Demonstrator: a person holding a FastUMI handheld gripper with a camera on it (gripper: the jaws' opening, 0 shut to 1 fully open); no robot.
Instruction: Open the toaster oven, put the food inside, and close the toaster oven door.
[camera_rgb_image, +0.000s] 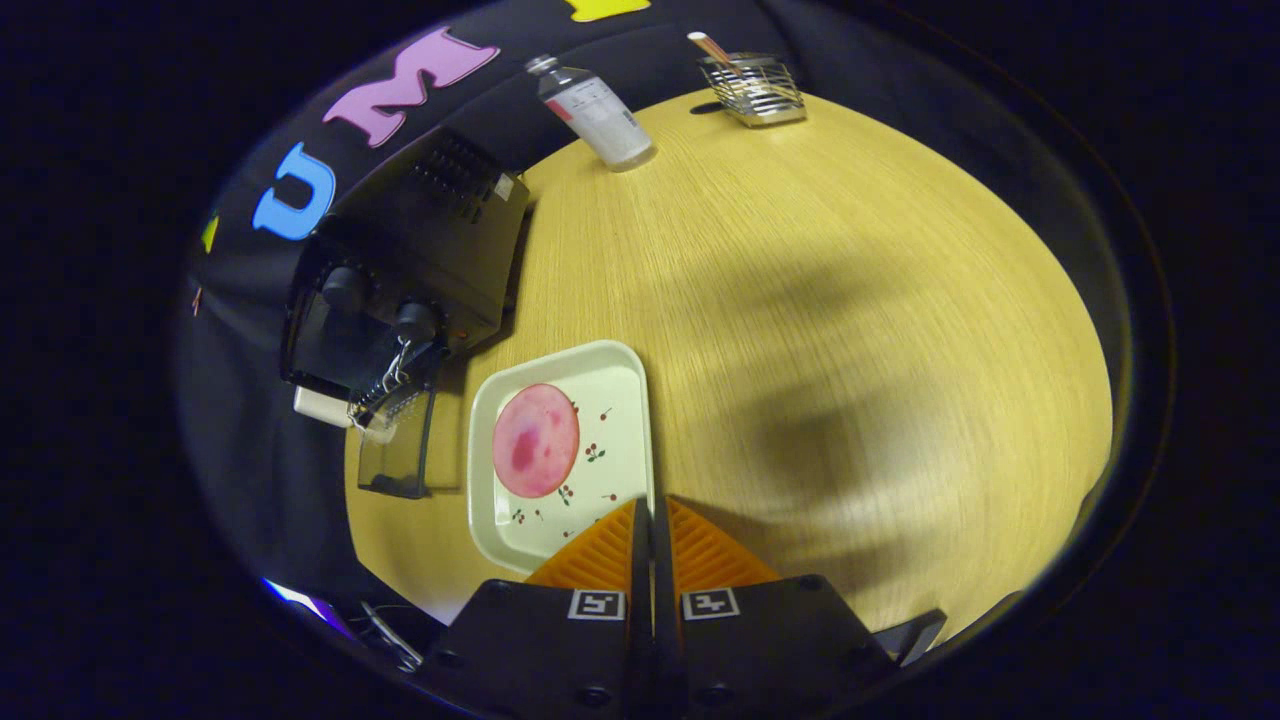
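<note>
A boxy black toaster oven (400, 270) stands with its glass door (398, 450) dropped open beside a square cream tray (620, 400) holding a round pink ham slice (536, 440); the claw (652, 520), pressed together and empty, hovers over the tray's edge above the pale wood-grain tabletop (850, 300).

Round light-wood table (850, 300), soft shadows; black cloth wall (520, 110) behind.

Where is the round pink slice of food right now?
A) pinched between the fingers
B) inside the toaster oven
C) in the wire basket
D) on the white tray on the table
D: the pink slice lies on the white tray, beside the open toaster oven; the fingers are closed together, holding nothing.
</note>
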